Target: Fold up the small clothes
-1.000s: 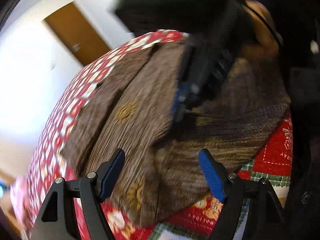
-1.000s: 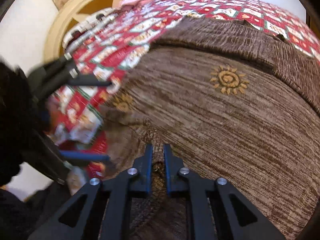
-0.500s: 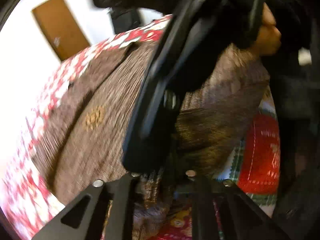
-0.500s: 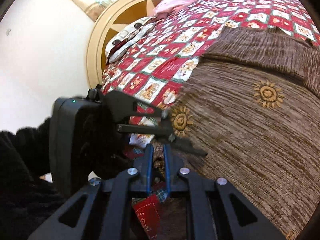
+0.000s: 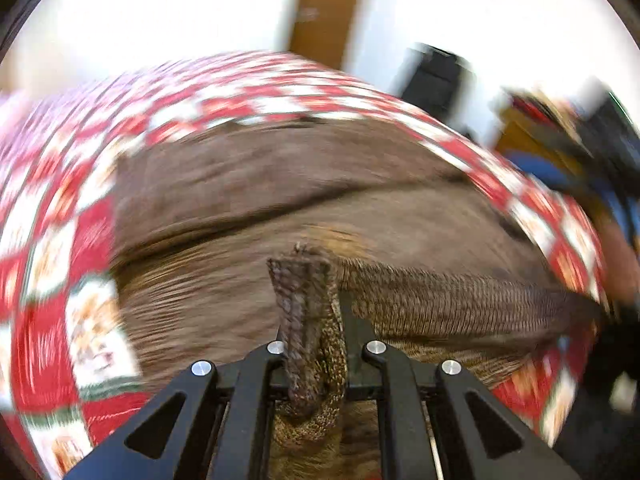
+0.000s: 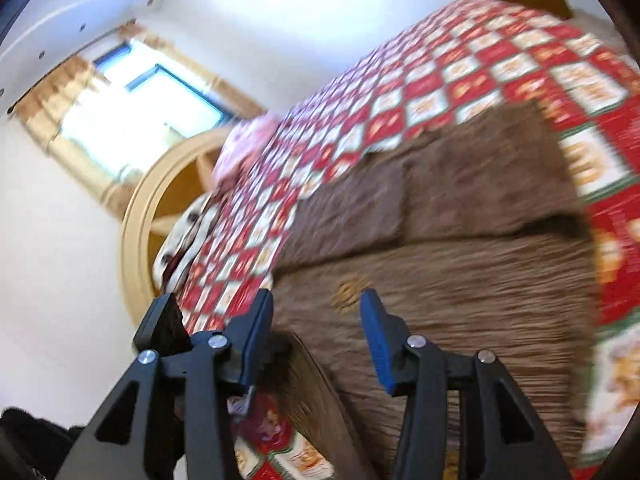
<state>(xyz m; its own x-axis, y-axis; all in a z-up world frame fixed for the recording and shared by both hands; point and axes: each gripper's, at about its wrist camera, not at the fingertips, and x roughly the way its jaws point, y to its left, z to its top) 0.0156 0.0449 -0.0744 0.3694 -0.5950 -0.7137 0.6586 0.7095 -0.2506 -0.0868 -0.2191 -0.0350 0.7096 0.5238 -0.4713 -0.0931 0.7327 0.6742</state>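
Note:
A brown knit garment (image 5: 256, 184) with gold sun motifs lies spread on a red and white patchwork bedspread (image 5: 52, 240). My left gripper (image 5: 316, 320) is shut on a bunched corner of the garment's hem and holds it lifted above the rest of the fabric. My right gripper (image 6: 316, 340) is open and empty, its blue pads (image 6: 374, 344) over the garment's (image 6: 460, 300) near edge, where a fold of cloth (image 6: 316, 384) rises below them. The right gripper shows blurred at the far right of the left wrist view (image 5: 600, 168).
A round cream headboard (image 6: 140, 216) with a pink cloth (image 6: 248, 140) and a patterned pillow (image 6: 180, 240) stands at the far end of the bed. A window (image 6: 136, 112) lies beyond it. A brown door (image 5: 324, 8) and a dark object (image 5: 432, 76) stand past the bed.
My right gripper let go of the hem and opened, then drew away to the right. My left gripper closed on the hem corner and lifted it. Both views swung quickly.

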